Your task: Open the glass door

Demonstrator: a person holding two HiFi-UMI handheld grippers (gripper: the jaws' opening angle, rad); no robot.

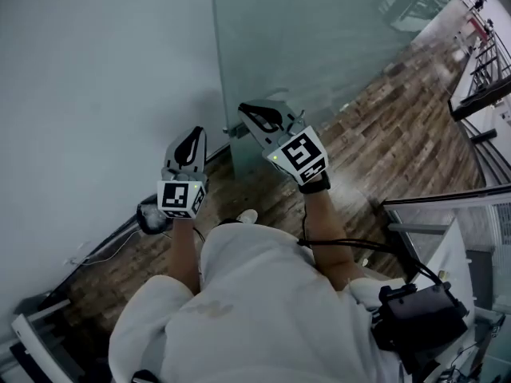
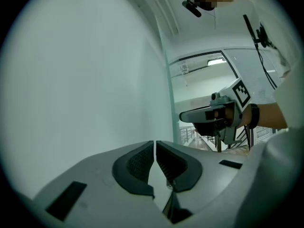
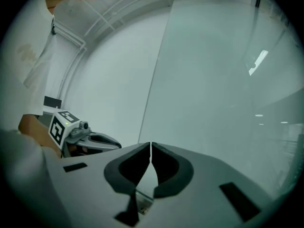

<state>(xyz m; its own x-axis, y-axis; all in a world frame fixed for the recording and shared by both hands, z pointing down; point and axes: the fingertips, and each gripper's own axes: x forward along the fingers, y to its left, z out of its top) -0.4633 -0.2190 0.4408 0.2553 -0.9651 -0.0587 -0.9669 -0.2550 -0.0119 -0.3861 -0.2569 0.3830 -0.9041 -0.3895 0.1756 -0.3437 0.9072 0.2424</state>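
The glass door rises ahead on the right, and its left edge meets a white wall. My right gripper points at the door close to that edge, jaws shut with nothing between them. In the right gripper view the tips face the pale glass. My left gripper is held beside it toward the wall, also shut and empty. In the left gripper view its closed tips face the wall, with the door edge and the right gripper to the right. No handle shows.
A metal fitting sits at the door's foot on the wood floor. A dark railing runs at the far right and a glass panel stands at lower right. A white cable lies along the wall.
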